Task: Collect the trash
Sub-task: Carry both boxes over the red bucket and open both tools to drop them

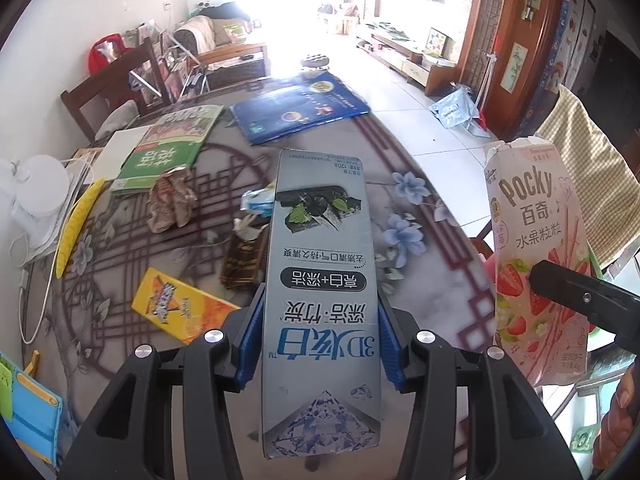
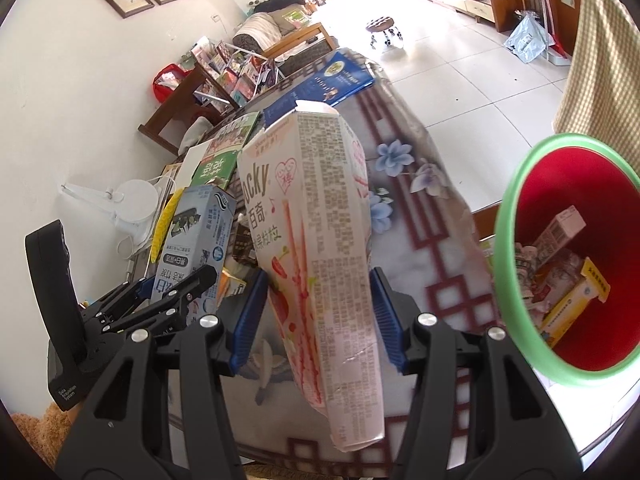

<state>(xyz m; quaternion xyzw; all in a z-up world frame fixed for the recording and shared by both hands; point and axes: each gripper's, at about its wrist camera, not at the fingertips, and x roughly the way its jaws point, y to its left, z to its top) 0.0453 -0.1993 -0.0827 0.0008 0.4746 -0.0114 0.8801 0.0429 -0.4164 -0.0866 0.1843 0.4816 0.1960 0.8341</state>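
Note:
My left gripper (image 1: 318,316) is shut on a long grey toothpaste box (image 1: 320,280) and holds it above the table; the box also shows in the right wrist view (image 2: 196,240). My right gripper (image 2: 318,312) is shut on a pink Pocky box (image 2: 320,240), held upright above the table's right edge; it also shows in the left wrist view (image 1: 536,256). A red bin with a green rim (image 2: 508,264) stands to the right, with several boxes inside. Loose trash lies on the table: a crumpled wrapper (image 1: 172,200), a yellow box (image 1: 180,312), a dark packet (image 1: 244,260).
The table (image 1: 432,280) has a flowered cloth. A green book (image 1: 172,148), a blue booklet (image 1: 300,108), a white fan (image 1: 36,196) and a yellow strip (image 1: 76,224) lie on it. A chair (image 1: 116,84) stands behind. A checked cloth (image 1: 580,152) hangs at right.

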